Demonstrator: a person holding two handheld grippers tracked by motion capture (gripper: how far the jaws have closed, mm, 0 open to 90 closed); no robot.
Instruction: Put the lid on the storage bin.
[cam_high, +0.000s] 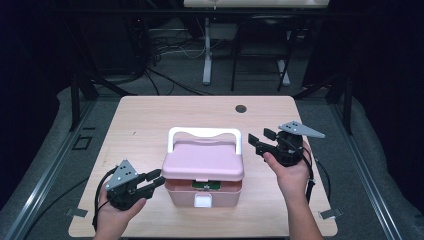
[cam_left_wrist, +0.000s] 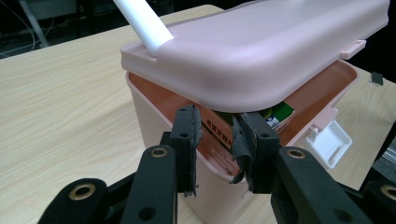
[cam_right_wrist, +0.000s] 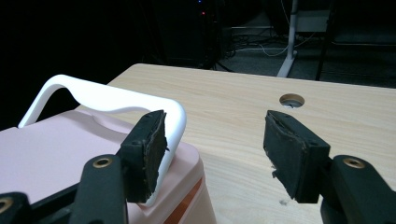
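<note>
Item: pink box (cam_high: 202, 175), mid-table, white handle (cam_high: 205, 134) up, lid (cam_high: 202, 161) ajar.
Progress: latch (cam_high: 203, 201) released; carton (cam_left_wrist: 219, 135) inside, not yet out.
Left gripper (cam_high: 156, 181): jaws partly closed at box's rim, not visibly gripping.
Right gripper (cam_high: 260, 141): open, empty, beside handle.
Surface: pale wood table (cam_high: 145, 120); dark room beyond.

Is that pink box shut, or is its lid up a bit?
Partly open. The lid sits lifted off the pink box, leaving a gap that shows a carton inside, and the white latch hangs undone.
</note>
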